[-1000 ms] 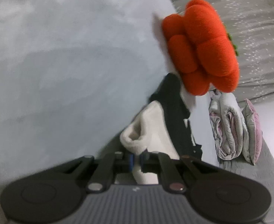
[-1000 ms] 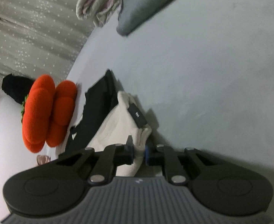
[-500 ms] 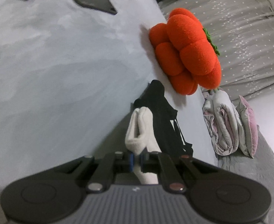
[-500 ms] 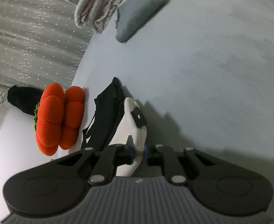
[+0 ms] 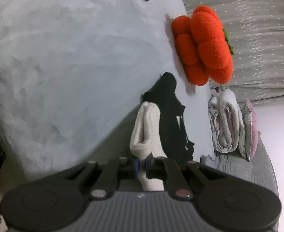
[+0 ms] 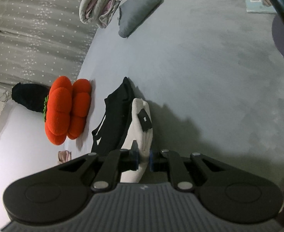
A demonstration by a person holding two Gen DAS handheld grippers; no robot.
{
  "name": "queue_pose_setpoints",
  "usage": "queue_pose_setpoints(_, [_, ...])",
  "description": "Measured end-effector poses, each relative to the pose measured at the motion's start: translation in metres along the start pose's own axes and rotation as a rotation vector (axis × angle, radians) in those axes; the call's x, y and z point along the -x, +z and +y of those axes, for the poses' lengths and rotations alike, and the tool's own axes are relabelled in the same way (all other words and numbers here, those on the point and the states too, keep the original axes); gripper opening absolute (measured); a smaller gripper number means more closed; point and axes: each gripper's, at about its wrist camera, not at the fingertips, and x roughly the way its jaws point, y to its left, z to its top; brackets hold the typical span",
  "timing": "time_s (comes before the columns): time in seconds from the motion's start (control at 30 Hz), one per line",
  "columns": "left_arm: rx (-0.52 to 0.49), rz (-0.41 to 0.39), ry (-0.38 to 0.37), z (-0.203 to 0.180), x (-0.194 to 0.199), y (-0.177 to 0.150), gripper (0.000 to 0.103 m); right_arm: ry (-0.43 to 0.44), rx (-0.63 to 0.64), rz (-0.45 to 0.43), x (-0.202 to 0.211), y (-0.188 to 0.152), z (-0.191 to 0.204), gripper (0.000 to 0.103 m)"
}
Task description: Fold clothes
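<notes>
Both tongs are pinched tight on the same garment [image 5: 147,127], a black piece with a cream fleece lining. The left gripper [image 5: 141,165] has the cream edge clamped between its blue-tipped fingers, lower centre of its frame. The right gripper [image 6: 143,159] does the same, lower centre of its own frame, jaws narrow with fleece bunched between them.

The garment [image 6: 122,123] hangs out from the two grips toward the grey bed surface [image 5: 64,67], black side toward the orange pumpkin cushion [image 5: 203,46], cream side toward open bedding. A small black label [image 6: 144,119] sits on the cream side in the right view. Can't tell if the far end touches the bed or hangs just above it.

Step in hand, my read: mid-fold carry. Two corners or an edge are gripped and lifted, the piece already doubled on itself, cream in, black out. Not laid down yet.

The next move calls for keeping both grips level and the edge between them taut, bringing the held edge over the open grey patch, and lowering it so the hanging end lands first and the top folds flat over it. Release only once the cloth is resting.

Watch-outs: fleece is thick and may spring open once released. The cushion is near on the black side, upper right in the left view, centre left in the right, so lay down away from it. The rolled quilt [image 5: 225,121] and the grey pillow [image 6: 140,9] are well apart and shouldn't interfere.
</notes>
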Motion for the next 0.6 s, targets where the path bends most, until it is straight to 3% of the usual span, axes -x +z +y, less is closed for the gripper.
queue_pose_setpoints(0.23, [0.038,0.020,-0.057,-0.018,-0.003,0.007,0.006,0.032,-0.034,0.010,-0.007,0.006,0.005,0.012])
queue_pose_setpoints(0.6, [0.078,-0.015,-0.142,-0.069,-0.032,0.040,0.006,0.141,-0.059,-0.035,-0.043,0.050,0.051,0.013])
